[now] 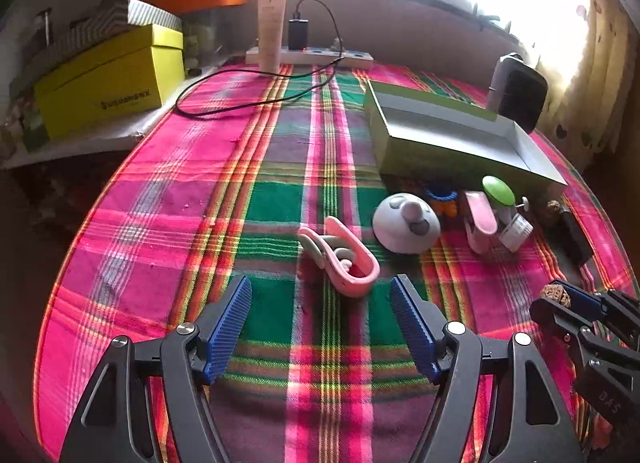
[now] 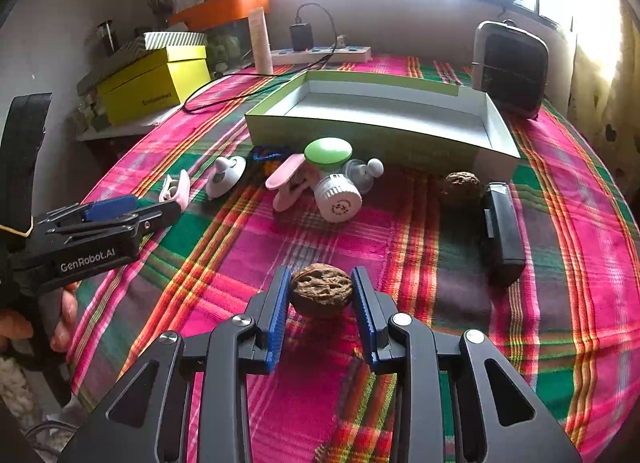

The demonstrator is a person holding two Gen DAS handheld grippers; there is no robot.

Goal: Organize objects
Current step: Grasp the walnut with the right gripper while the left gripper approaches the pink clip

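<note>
Plaid tablecloth; green tray holds nothing; walnut gripped.

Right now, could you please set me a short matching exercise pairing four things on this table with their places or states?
Things:
1. walnut
2. pink clip
3. tray
4. charger

Places or states:
A. plugged into the power strip
B. empty
C. held in the right hand-held gripper
D. ahead of the open left hand-held gripper

Pairs: 1-C, 2-D, 3-B, 4-A
</note>
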